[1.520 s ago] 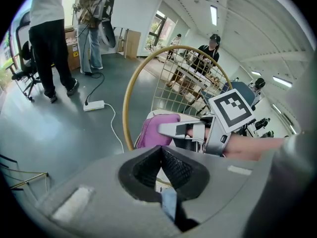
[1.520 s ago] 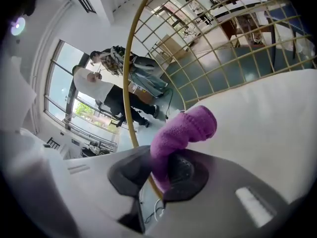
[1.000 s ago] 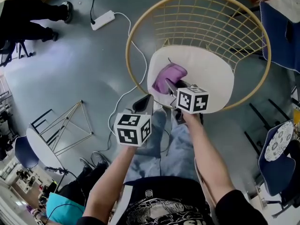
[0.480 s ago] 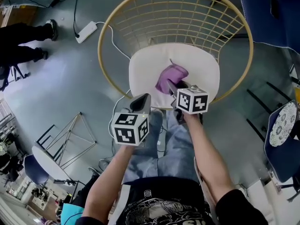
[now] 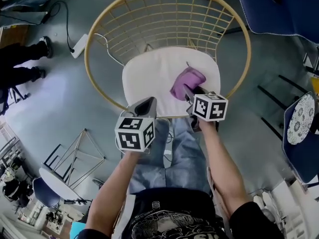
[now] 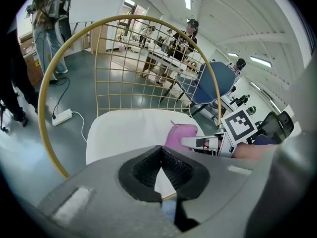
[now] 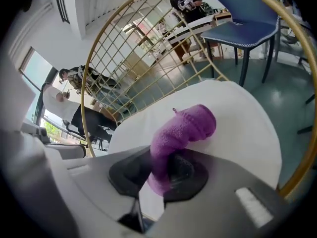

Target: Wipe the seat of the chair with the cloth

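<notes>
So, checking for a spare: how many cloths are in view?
1. The purple cloth is pinched in the right gripper, over the chair's white seat. Others could be hidden.

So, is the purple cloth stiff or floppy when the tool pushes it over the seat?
Probably floppy: the purple cloth bends and folds beyond the right tool. It looks like light terry, so it should bunch rather than slide flat on the white seat.
</notes>
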Motion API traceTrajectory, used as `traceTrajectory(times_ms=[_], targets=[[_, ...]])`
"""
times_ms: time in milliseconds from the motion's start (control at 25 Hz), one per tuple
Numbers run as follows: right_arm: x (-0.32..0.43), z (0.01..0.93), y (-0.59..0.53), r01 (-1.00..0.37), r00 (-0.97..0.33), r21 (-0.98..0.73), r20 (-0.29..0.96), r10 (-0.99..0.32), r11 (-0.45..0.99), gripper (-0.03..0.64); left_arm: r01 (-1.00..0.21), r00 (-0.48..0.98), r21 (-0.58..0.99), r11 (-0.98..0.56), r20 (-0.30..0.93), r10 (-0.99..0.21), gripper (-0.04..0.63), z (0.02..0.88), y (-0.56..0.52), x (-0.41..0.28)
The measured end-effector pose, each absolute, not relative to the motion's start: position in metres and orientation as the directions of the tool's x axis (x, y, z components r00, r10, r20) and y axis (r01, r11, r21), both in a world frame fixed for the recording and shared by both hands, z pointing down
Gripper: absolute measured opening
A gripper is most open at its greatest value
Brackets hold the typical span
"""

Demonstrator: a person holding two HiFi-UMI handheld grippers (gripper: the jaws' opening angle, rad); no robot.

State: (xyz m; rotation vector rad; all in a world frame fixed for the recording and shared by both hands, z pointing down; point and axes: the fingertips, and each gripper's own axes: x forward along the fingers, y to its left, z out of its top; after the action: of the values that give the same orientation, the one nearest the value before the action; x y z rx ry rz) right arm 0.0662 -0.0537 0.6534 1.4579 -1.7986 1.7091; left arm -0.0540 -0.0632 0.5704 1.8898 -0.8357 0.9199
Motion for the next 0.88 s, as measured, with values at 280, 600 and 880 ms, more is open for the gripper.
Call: traceTrajectory(times_ms=[280, 600, 880], targets=[[0.114, 0.648, -0.038, -0.766, -0.367, -0.567, 0.772, -0.519, -0.302, 0.061, -0.782, 0.520, 0.402, -0.476, 0.842, -0.143, -0.003, 0.573, -0.063, -0.034], [0.150, 0.644, -0.015, -0.740, -0.276, -0.538, 0.790, -0.547, -0.404, 0.061, -0.747, 0.534, 0.403, -0.529, 0.838, -0.115, -0.002, 0.573, -0.067, -0.022], [0.158, 0.640, -0.009, -0.693, -0.225, -0.548, 0.782, -0.582, -0.468, 0.061, -0.741, 0.536, 0.406, -0.535, 0.838, -0.106, -0.003, 0.576, -0.063, -0.033]])
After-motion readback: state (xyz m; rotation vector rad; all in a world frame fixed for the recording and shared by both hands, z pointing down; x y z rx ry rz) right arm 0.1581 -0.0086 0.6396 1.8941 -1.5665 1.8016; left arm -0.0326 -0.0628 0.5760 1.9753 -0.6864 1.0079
